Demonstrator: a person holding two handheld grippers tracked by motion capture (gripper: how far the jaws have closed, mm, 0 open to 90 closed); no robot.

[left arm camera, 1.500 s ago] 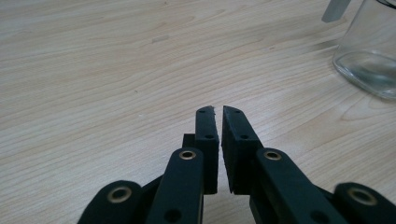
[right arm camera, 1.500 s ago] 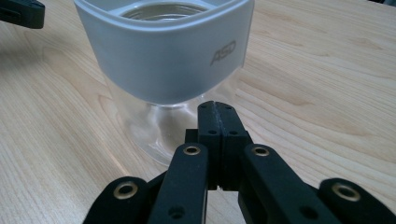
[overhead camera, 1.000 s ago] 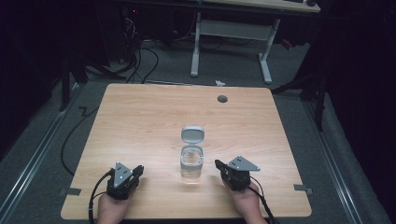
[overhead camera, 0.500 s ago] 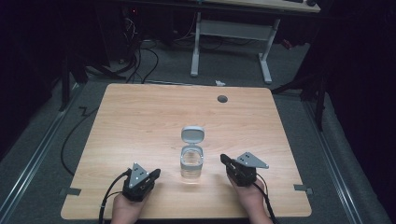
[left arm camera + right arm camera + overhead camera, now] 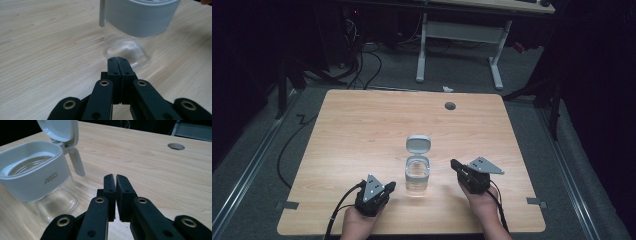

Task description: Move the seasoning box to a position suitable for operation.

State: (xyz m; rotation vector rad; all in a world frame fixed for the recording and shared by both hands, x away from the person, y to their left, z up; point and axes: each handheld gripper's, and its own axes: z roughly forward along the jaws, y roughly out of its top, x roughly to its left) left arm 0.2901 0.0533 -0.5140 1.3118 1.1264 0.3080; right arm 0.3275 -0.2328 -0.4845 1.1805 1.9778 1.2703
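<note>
— As seen against a moment ago: left gripper [image 5: 388, 187] moved nearer to the glass jar [image 5: 417, 176], jaws pressed together, holding nothing.
— And rightward?
— Jar mid-table [image 5: 362, 130], lid [image 5: 418, 144] flipped open; right gripper [image 5: 455, 164] closed, empty. Probably approaching for a grasp.

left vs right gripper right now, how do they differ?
The left gripper sits nearer the table's front edge; the right gripper sits farther up. The left points up and right toward the glass jar; the right points up and left, toward that jar's far side. The left's jaws are pressed fully together; the right's show a hairline slit. Both are empty, flank the jar and touch nothing.
</note>
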